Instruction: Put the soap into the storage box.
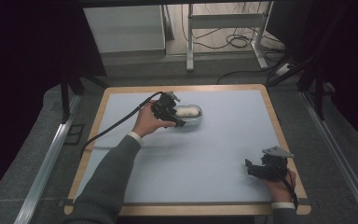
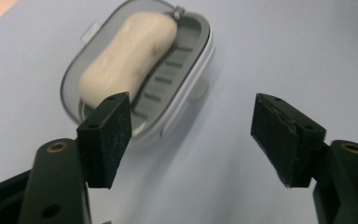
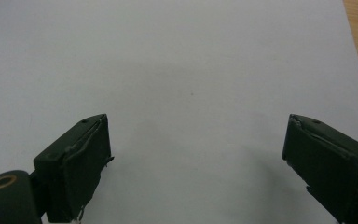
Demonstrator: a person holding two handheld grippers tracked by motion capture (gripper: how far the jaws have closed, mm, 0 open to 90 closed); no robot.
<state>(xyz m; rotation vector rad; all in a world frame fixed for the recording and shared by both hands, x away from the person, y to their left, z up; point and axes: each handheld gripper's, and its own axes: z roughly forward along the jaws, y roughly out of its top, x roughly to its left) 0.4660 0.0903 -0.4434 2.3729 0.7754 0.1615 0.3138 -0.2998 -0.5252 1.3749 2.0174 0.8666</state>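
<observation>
An oval grey soap dish [image 2: 186, 70] with a cream bar of soap [image 2: 128, 58] lying in it rests on the pale blue mat [image 1: 223, 140]. In the high view the soap dish [image 1: 195, 119] sits at the mat's far middle, the soap [image 1: 187, 111] white inside it. My left gripper [image 1: 177, 114] hovers just left of the dish, jaws apart. In the left gripper view the left gripper [image 2: 191, 140] stands open just short of the dish, nothing between its pads. My right gripper [image 1: 249, 168] rests near the mat's front right, and in its own view the right gripper [image 3: 196, 163] is open over bare mat.
The mat lies on a wooden board [image 1: 284, 140] ringed by grey carpeted surface. Metal rails [image 1: 46, 163] run along both sides. A cable [image 1: 116, 123] trails from the left gripper across the mat. Table legs and cables [image 1: 233, 39] stand on the floor beyond.
</observation>
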